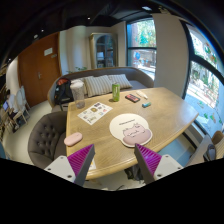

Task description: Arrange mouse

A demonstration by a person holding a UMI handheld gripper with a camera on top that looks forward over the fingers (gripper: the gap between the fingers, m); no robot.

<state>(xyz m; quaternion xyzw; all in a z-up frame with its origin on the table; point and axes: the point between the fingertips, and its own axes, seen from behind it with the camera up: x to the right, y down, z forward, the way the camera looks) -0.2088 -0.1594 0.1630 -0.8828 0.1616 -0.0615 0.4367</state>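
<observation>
Sunlit windows and a grey sofa (95,85) frame the long pale wooden table (170,120) over which we hold our gripper (114,160), its two fingers spread apart with purple pads (82,160) facing inward and nothing between them. Just ahead of the fingers, and above their gap, lies a round pale pink mouse mat (131,130), and on its near edge sits what we take to be the small pale computer mouse (137,136). We judge it light, rigid and smooth-shelled, likely to slip if pinched on its curved top, so we would take it across its flat sides, low down. Beyond the mat stand a green cylindrical can (115,92) and scattered white printed papers (95,112); off to the left finger's side lies a small pink oval object (73,139) that could itself be a mouse. We cannot make out buttons, a cable or which way the mouse faces.
</observation>
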